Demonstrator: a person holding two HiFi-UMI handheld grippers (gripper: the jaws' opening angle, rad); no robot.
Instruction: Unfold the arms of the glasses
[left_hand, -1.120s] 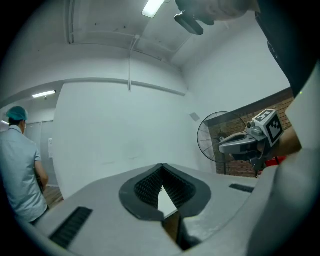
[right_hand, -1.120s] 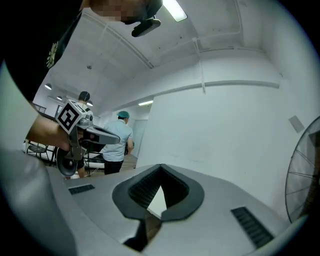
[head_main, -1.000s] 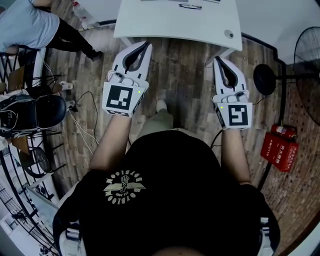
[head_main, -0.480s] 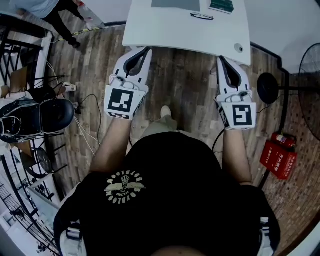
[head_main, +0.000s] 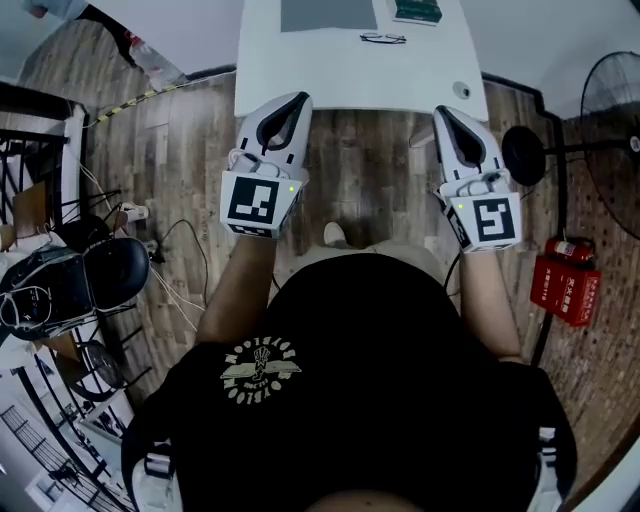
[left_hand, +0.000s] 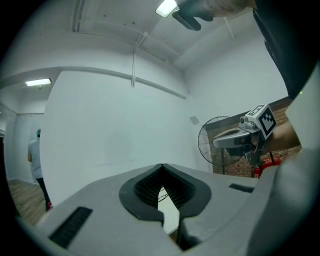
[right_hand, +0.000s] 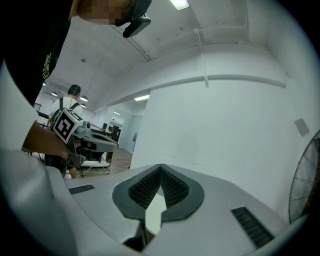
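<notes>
We hold our white plastic left gripper (head_main: 296, 100) and white right gripper (head_main: 441, 112) level, each with its jaws pressed together on nothing. The thin dark glasses (head_main: 383, 39) lie on the white table (head_main: 420, 80), well apart from both.

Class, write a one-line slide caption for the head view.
Left claw and right claw, both shut, at the near edge of the white table; glasses lie untouched farther back.
</notes>
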